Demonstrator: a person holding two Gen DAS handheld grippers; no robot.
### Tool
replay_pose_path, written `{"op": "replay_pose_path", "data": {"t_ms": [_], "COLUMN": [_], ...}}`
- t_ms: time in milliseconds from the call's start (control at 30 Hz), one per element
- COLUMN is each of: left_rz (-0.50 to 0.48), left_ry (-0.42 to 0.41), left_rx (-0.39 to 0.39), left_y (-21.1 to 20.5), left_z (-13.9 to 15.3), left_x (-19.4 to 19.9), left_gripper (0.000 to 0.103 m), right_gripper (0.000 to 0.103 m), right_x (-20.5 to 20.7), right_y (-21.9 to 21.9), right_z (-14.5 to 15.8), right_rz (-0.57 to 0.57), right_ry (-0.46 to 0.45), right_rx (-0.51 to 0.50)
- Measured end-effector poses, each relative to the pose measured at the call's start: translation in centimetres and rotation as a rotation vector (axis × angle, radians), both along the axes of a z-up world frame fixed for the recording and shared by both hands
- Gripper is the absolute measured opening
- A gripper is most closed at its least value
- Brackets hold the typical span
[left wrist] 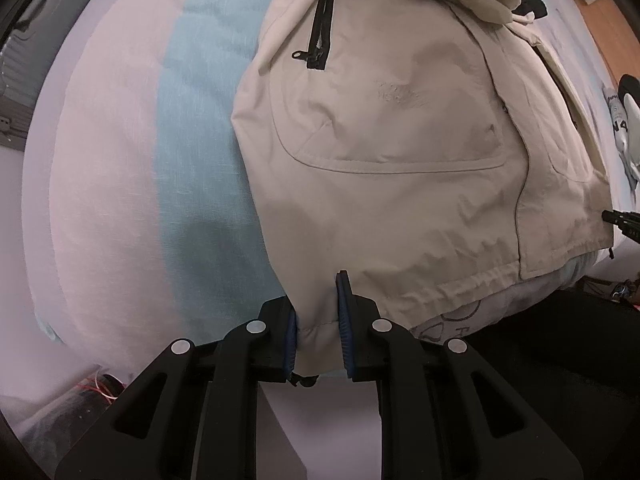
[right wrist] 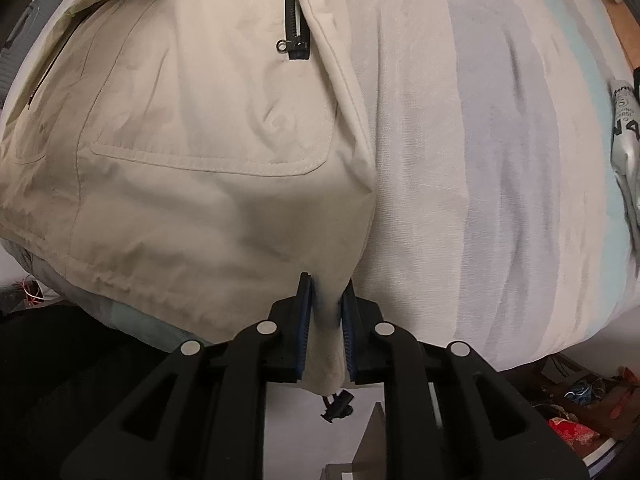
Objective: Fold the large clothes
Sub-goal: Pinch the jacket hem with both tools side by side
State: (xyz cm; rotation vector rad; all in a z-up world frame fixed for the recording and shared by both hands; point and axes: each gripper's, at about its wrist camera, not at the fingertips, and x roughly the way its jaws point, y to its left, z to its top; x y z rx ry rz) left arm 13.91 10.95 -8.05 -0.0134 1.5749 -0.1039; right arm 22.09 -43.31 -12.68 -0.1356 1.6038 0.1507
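Observation:
A beige jacket (left wrist: pixel 392 128) lies flat on a striped bed cover (left wrist: pixel 192 128), with black chest zips and flap pockets showing. My left gripper (left wrist: pixel 318 312) is shut on the jacket's bottom hem at its left corner. In the right wrist view the same jacket (right wrist: pixel 192 120) fills the left half. My right gripper (right wrist: pixel 326 312) is shut on the hem at the jacket's right corner, where a black drawcord toggle (right wrist: pixel 338 406) hangs below. The jacket's sleeves look folded in across the top; its collar end is out of view.
The bed cover (right wrist: pixel 500 160) has pale pink, lilac and light blue stripes. A white and silver garment with printed letters (right wrist: pixel 628 120) lies at the bed's right edge, also in the left wrist view (left wrist: pixel 624 128). Cluttered floor items (right wrist: pixel 580 408) lie below the bed edge.

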Motion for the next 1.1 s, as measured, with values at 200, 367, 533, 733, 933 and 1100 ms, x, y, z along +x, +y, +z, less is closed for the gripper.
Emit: {"op": "replay_pose_path", "data": {"t_ms": [200, 367, 533, 733, 933, 1100], "left_rz": [0.012, 0.005, 0.02, 0.055, 0.018, 0.012], "left_ry": [0.001, 0.015, 0.031, 0.044, 0.02, 0.01], "left_rx": [-0.006, 0.002, 0.026, 0.003, -0.013, -0.02], "left_y": [0.3, 0.3, 0.5, 0.5, 0.1, -0.2], "left_z": [0.1, -1.3, -2.8, -3.5, -1.8, -0.6], "left_x": [0.2, 0.1, 0.1, 0.3, 0.7, 1.1], "left_gripper": [0.016, 0.016, 0.018, 0.014, 0.01, 0.009], "right_gripper": [0.007, 0.018, 0.023, 0.005, 0.004, 0.004], "right_x": [0.7, 1.5, 1.9, 3.3, 4.5, 4.8], "right_y": [-0.7, -1.9, -1.8, -2.3, -2.2, -0.9], "right_z": [0.4, -1.0, -1.5, -0.9, 1.6, 3.6], "right_rz": [0.019, -0.001, 0.014, -0.028, -0.009, -0.004], "right_ry": [0.018, 0.048, 0.101, 0.131, 0.122, 0.108], "right_rx": [0.017, -0.029, -0.035, 0.022, 0.029, 0.032]}}
